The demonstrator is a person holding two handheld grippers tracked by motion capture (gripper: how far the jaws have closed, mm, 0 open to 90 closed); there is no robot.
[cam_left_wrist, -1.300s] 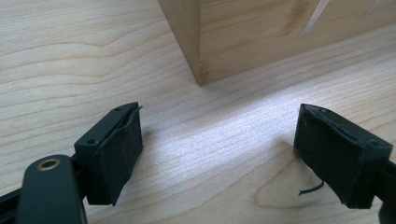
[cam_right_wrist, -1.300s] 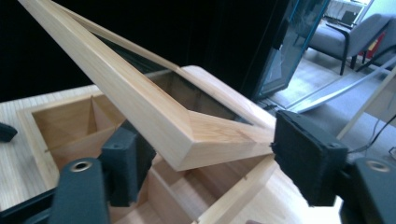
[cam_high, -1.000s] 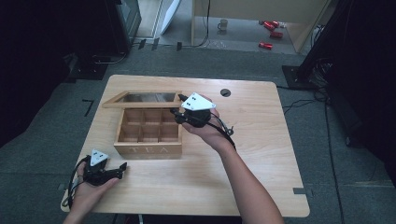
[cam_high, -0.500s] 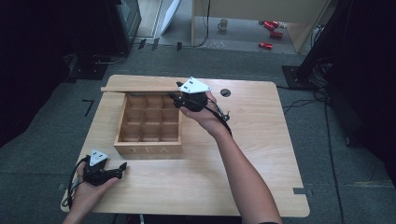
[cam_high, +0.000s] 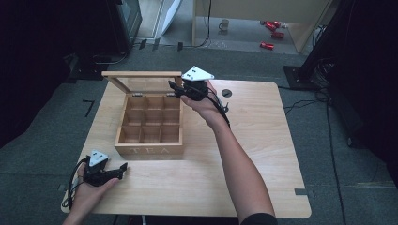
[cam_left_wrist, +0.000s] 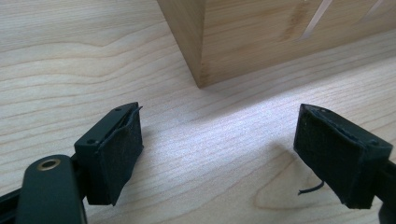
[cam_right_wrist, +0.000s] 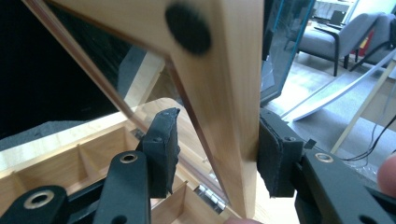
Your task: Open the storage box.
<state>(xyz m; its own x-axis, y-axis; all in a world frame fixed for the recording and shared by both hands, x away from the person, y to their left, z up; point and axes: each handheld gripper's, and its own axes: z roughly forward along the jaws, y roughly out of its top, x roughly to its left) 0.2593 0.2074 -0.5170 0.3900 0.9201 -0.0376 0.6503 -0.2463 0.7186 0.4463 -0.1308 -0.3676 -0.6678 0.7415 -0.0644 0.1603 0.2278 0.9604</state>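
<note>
Two grippers are at work on a light wooden worktop (cam_high: 263, 140). A wooden tea box (cam_high: 149, 125) with the letters TEA on its front wall stands on the worktop, and its inside is divided into nine square compartments. The lid (cam_high: 143, 80) of the box is raised at the far side and stands almost upright on its hinges; it has a wooden frame around a clear pane.

In the right gripper view, the right gripper (cam_right_wrist: 217, 149) has the side bar of the lid frame (cam_right_wrist: 224, 93) between its jaws. The right pad seems to touch the wood, and the left pad stands just beside the bar with a small gap, so I cannot tell if the grip is firm. Below the jaws a metal hinge (cam_right_wrist: 208, 193) and some compartments are visible. In the high view this gripper (cam_high: 180, 90) is at the right end of the lid.

The left gripper (cam_left_wrist: 219, 149) rests low over the worktop with its jaws wide apart and nothing between them. Ahead of the jaws is the near left corner of the tea box (cam_left_wrist: 201, 70), near but not touching. In the high view this gripper (cam_high: 123, 168) lies in the left hand (cam_high: 89, 192), just in front of the box.
</note>
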